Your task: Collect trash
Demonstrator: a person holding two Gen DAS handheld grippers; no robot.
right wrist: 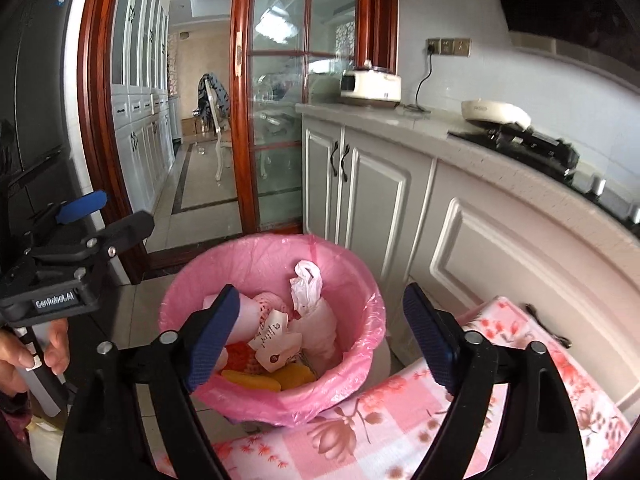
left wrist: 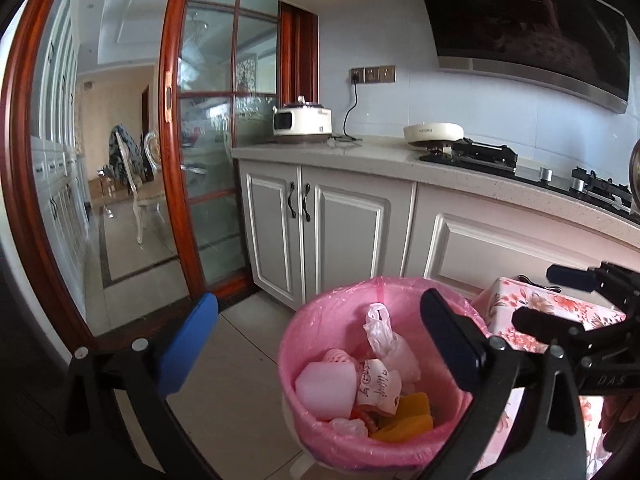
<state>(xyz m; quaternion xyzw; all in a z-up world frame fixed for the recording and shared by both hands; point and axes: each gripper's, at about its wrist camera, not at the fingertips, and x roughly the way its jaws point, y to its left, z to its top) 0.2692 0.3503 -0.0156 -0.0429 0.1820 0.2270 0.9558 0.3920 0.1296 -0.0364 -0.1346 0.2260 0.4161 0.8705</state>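
A bin lined with a pink bag [left wrist: 304, 344] [right wrist: 260, 256] stands on the floor beside a table with a floral cloth [right wrist: 380, 420]. Inside lie a knotted white plastic bag [left wrist: 384, 332] [right wrist: 308, 284], a white foam cup [left wrist: 326, 390], a printed paper scrap [left wrist: 378, 386] [right wrist: 276, 340] and orange peel-like pieces [left wrist: 408, 416] [right wrist: 272, 378]. My left gripper [left wrist: 320, 300] [right wrist: 112, 216] hovers over the bin's near left side, open and empty. My right gripper [right wrist: 320, 292] [left wrist: 556, 300] is above the bin's near right rim, also open with nothing between its pads.
White cabinets [left wrist: 340, 232] under a stone counter [left wrist: 380, 156] run behind the bin, with a cooker [left wrist: 302, 120] and a gas hob [left wrist: 480, 154]. A wood-framed glass sliding door [left wrist: 208, 140] stands at left. A hand [right wrist: 24, 352] grips the left gripper's handle.
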